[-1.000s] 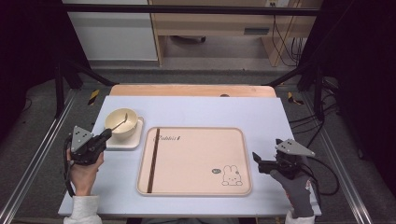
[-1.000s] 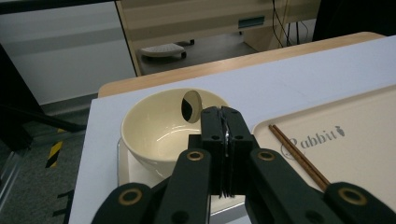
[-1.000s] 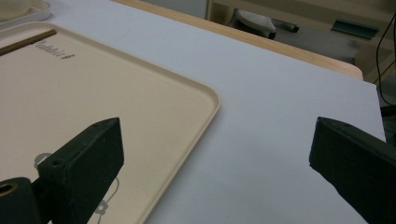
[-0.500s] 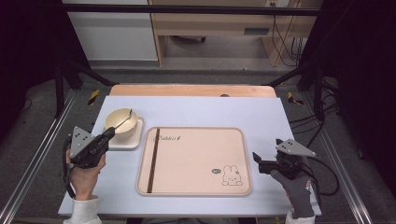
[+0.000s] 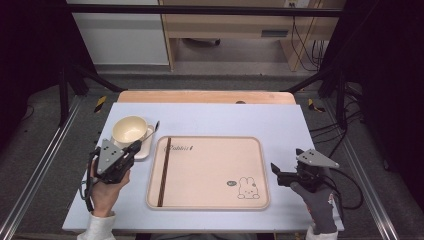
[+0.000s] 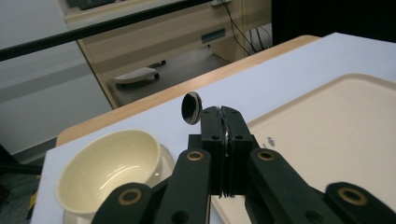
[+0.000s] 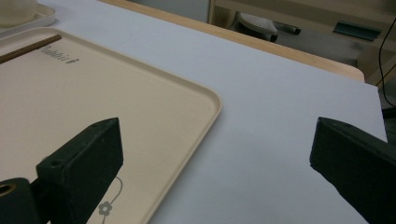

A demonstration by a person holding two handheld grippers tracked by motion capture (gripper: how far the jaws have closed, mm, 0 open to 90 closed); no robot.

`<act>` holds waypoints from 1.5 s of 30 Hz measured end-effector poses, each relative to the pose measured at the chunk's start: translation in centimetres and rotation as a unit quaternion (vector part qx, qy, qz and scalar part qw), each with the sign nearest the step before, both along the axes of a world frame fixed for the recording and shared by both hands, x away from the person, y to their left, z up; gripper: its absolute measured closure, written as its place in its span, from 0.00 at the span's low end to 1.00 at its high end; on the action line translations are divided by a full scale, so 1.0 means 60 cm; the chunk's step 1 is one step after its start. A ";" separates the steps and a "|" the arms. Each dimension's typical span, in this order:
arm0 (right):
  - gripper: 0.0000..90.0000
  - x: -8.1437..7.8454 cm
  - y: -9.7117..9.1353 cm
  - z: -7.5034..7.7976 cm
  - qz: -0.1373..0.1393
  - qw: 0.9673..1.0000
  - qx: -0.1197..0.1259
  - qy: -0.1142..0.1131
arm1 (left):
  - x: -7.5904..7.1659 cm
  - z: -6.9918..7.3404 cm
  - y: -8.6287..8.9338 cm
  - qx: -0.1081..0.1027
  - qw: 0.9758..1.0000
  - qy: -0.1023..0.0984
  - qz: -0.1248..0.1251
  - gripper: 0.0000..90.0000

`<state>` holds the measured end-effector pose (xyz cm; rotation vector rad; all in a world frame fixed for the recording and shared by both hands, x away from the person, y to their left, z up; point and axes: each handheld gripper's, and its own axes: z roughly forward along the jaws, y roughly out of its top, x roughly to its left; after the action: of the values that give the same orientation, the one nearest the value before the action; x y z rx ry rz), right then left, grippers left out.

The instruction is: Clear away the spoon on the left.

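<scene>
Left tongs (image 6: 223, 122) clamped on a spoon (image 6: 191, 108) beside the bowl (image 6: 109, 169); right tongs (image 7: 215, 154) spread wide, empty, over worktop (image 7: 280, 112).

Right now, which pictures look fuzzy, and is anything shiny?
In the right gripper view the near black jaws look soft. In the left gripper view the spoon and the bowl catch glints. In the high view the room's edges are dark but the tray is evenly lit.

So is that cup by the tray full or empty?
Empty. The left gripper view looks into the upright cup and shows only its bare cream inside; from above, the cup also holds nothing.
</scene>
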<state>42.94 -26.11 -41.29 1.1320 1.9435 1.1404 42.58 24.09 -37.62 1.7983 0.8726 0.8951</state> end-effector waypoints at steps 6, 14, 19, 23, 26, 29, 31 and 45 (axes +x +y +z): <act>0.03 0.000 0.001 0.000 0.000 1.000 -0.001 0.001 | 0.002 -0.017 -0.039 0.039 0.999 0.011 -0.021 0.99; 0.03 -0.001 0.000 0.001 0.000 1.000 0.001 0.001 | 0.005 -0.035 -0.068 0.063 0.997 0.024 -0.038 0.99; 0.03 0.001 0.002 -0.002 0.001 1.000 -0.004 0.003 | 0.010 -0.050 -0.082 0.081 0.995 0.033 -0.042 0.99; 0.03 0.001 0.003 -0.003 0.000 1.000 -0.006 0.004 | 0.014 -0.061 -0.090 0.095 0.994 0.038 -0.041 0.99; 0.03 0.001 0.003 -0.003 0.000 1.000 -0.005 0.006 | 0.018 -0.070 -0.096 0.101 0.993 0.039 -0.040 0.99; 0.03 0.002 0.004 -0.003 0.000 1.000 -0.006 0.007 | 0.021 -0.077 -0.099 0.110 0.992 0.041 -0.038 0.99; 0.03 0.002 0.004 -0.004 0.001 1.000 -0.005 0.008 | 0.022 -0.079 -0.100 0.114 0.992 0.043 -0.036 0.99; 0.03 0.003 0.007 -0.006 0.002 1.000 -0.008 0.011 | 0.024 -0.090 -0.113 0.143 0.989 0.037 -0.031 0.99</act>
<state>43.15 -25.71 -41.64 1.1372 1.9687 1.1175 44.02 17.32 -43.02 2.1047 0.7593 0.9560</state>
